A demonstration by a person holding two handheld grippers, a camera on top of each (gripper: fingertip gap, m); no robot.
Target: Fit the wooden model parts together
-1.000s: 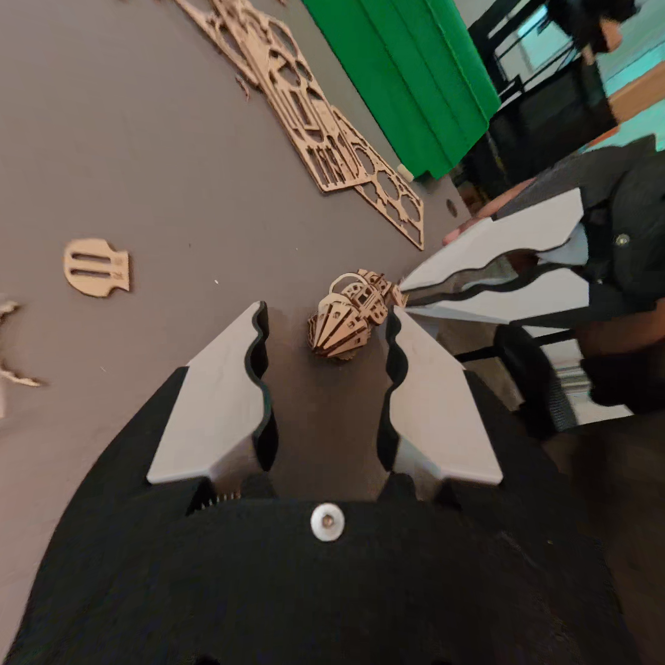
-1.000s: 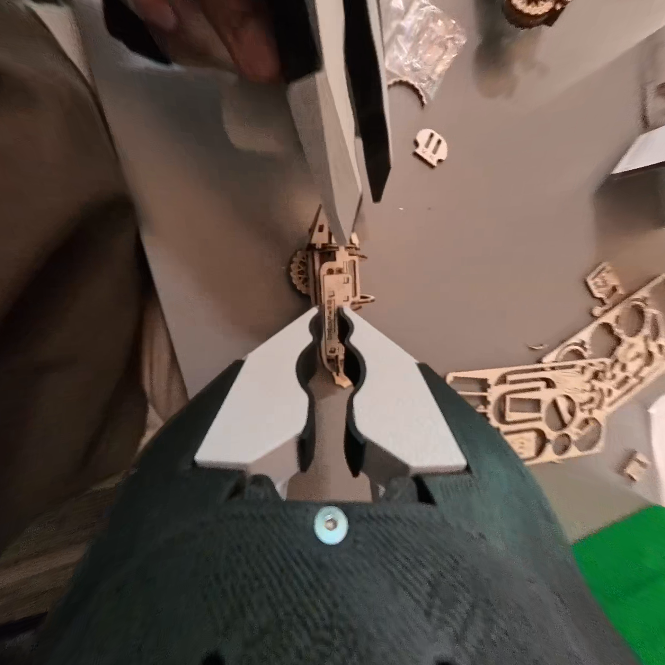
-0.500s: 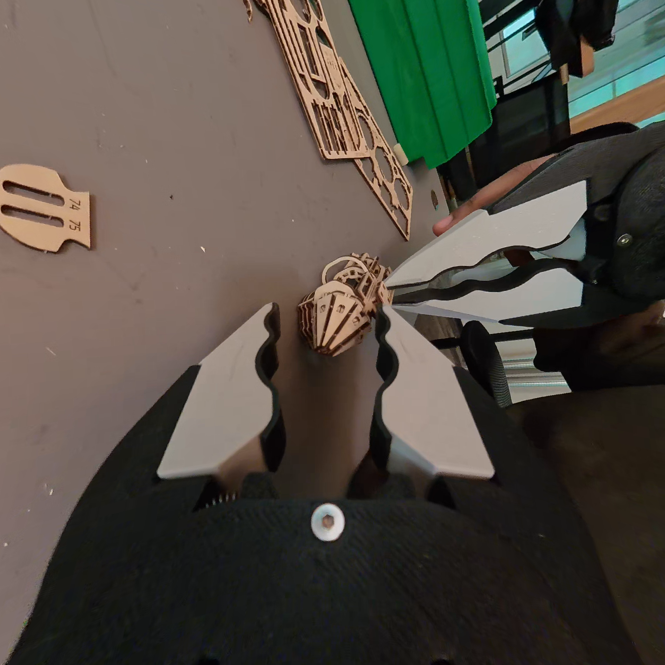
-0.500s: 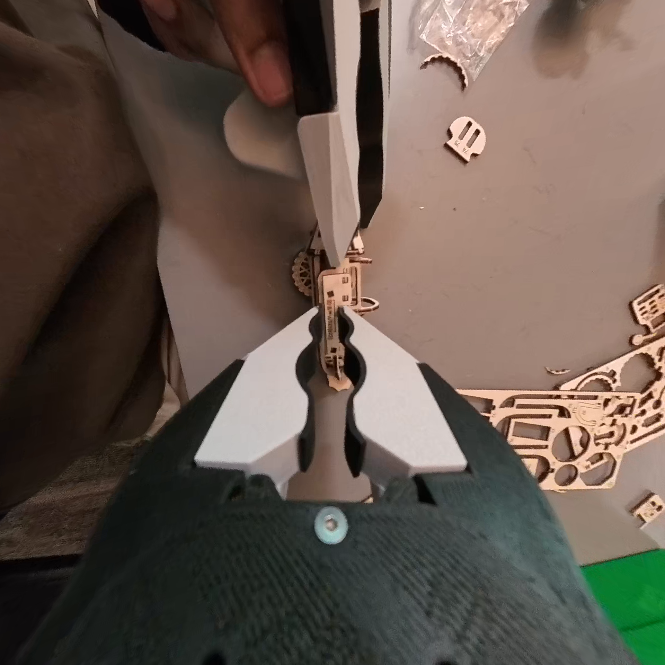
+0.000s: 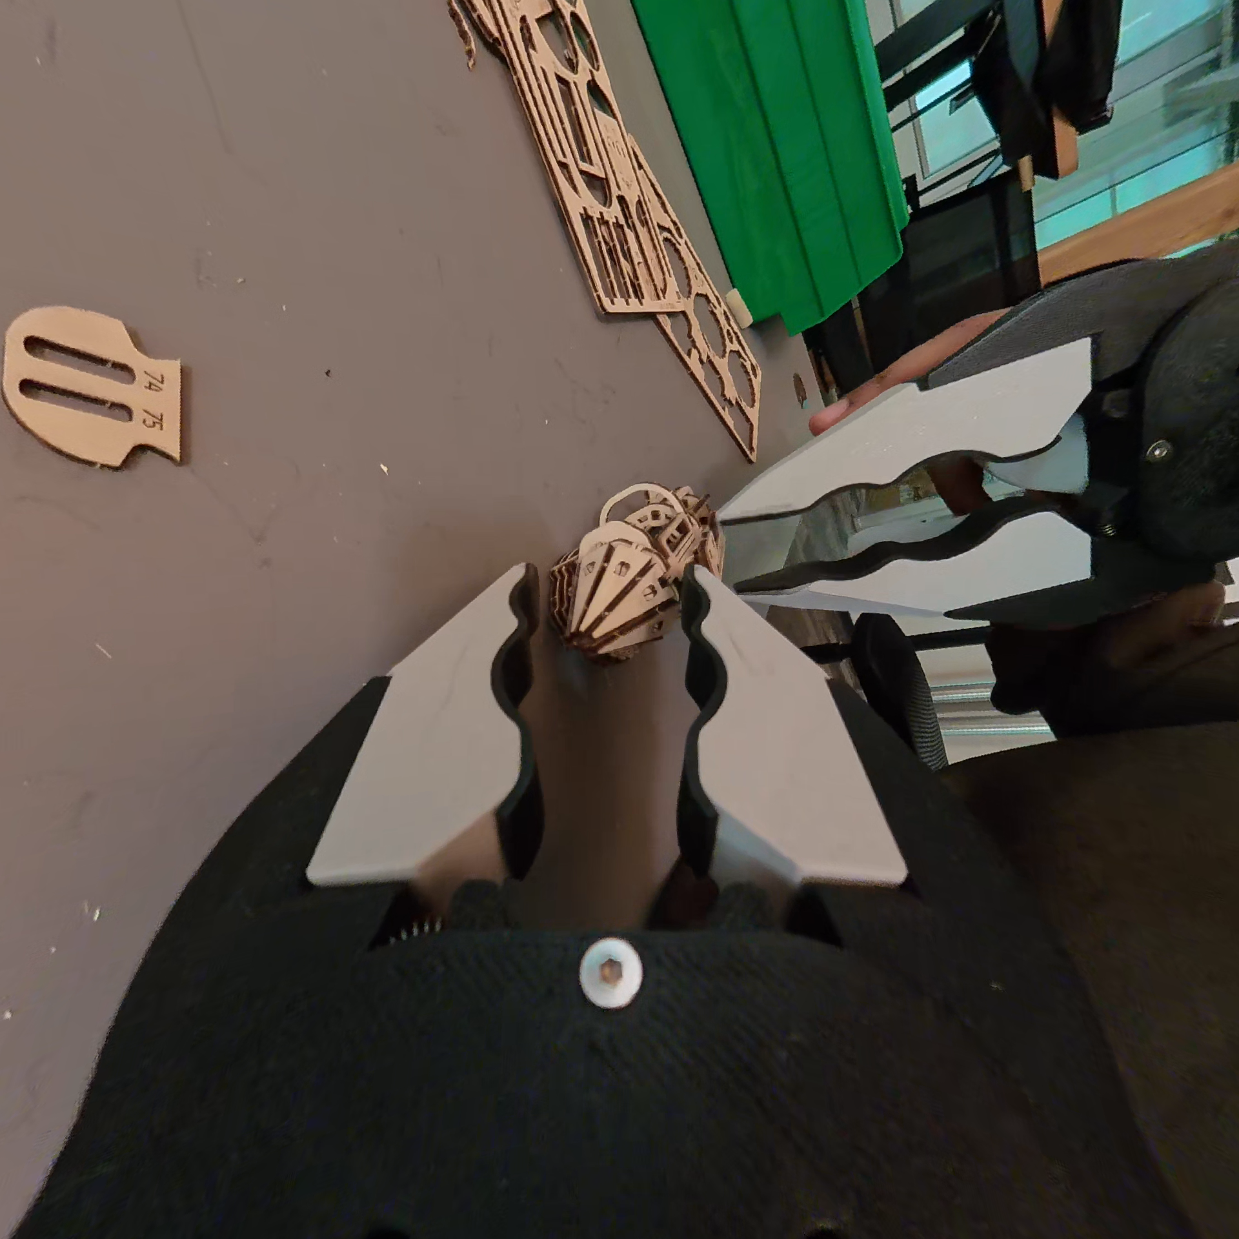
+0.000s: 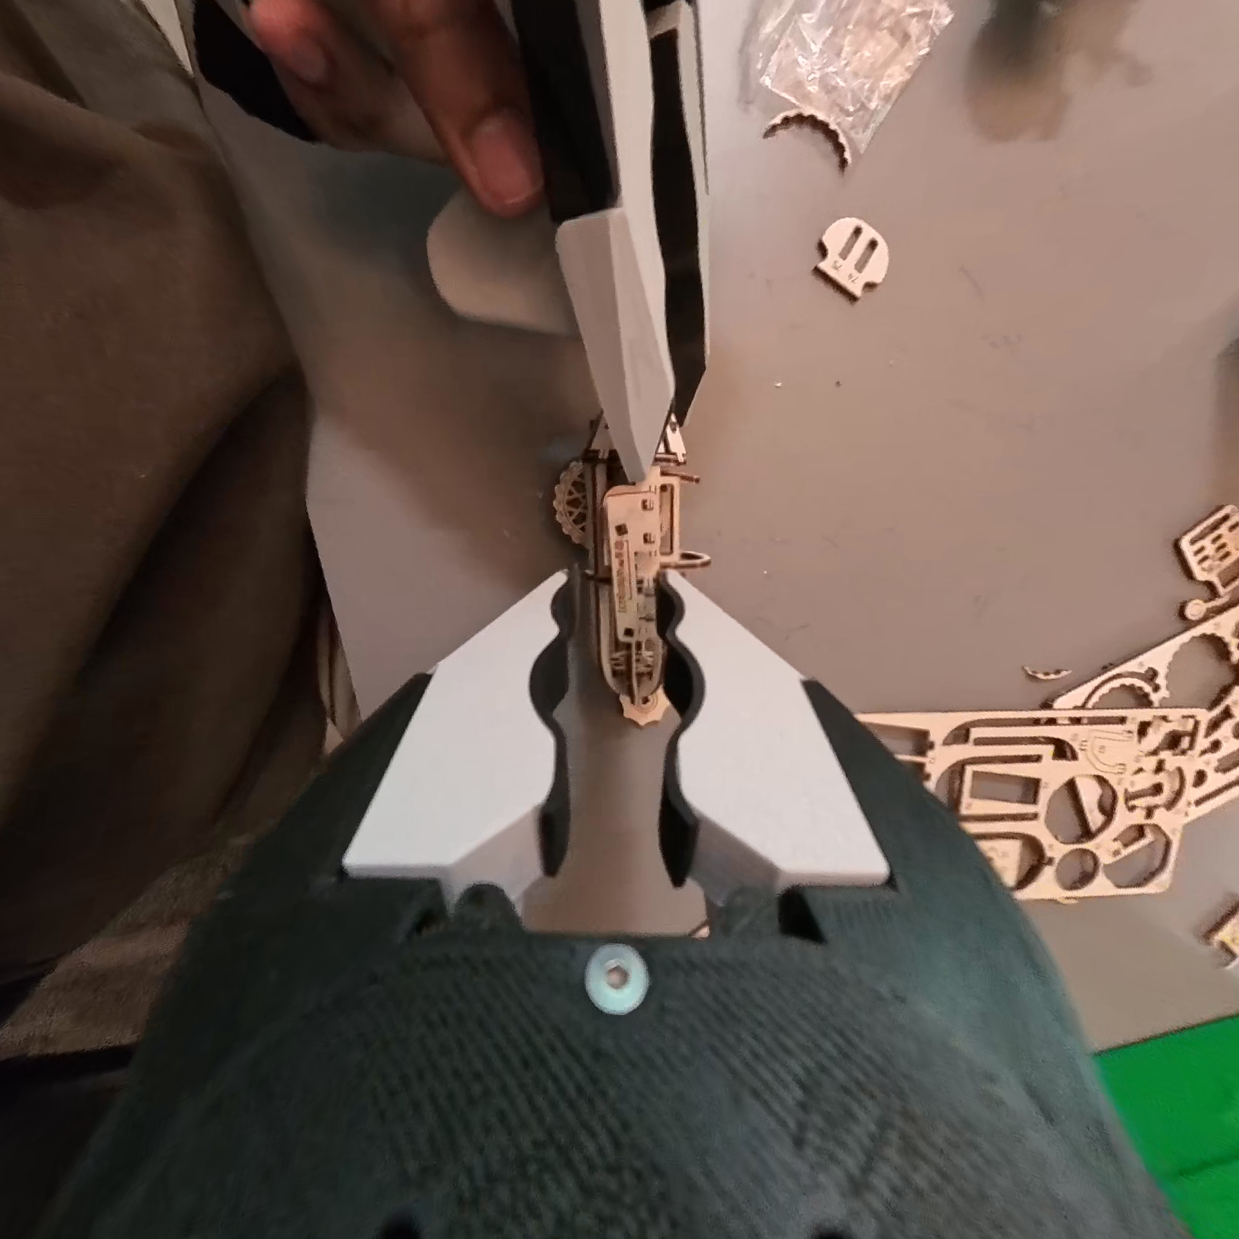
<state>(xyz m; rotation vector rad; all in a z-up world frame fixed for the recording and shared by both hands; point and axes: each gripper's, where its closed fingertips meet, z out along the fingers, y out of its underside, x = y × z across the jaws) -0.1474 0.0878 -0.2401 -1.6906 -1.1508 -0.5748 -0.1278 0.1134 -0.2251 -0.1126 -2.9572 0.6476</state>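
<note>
The wooden model point(image 5: 613, 600), a small laser-cut vehicle with a fan-shaped end and gear wheels, sits low over the grey table point(image 5: 268, 234) near its edge. My left gripper point(image 5: 610, 580) has its pads against both sides of the fan-shaped end. In the right wrist view the left gripper point(image 6: 643, 462) comes down onto the model's far end point(image 6: 627, 536). My right gripper point(image 6: 620, 580) has its jaws parted a little around the model's tail, which touches only the right-hand pad. The right gripper also shows at the right of the left wrist view point(image 5: 727, 553), jaws slightly apart.
A slotted wooden piece point(image 5: 87, 389) lies at the left. Punched-out wooden sheets point(image 5: 637, 221) lie beyond the model, by a green folded panel point(image 5: 771, 147). The right wrist view shows a plastic bag point(image 6: 851, 60), loose parts point(image 6: 1213, 550), another sheet point(image 6: 1073, 804) and a person's hand point(image 6: 483, 134). About 4 cm separates my left fingertips from my right.
My left gripper has moved forward and narrowed its jaws onto the model's fan-shaped end. My right gripper, shut on the model's tail before, has loosened its jaws.
</note>
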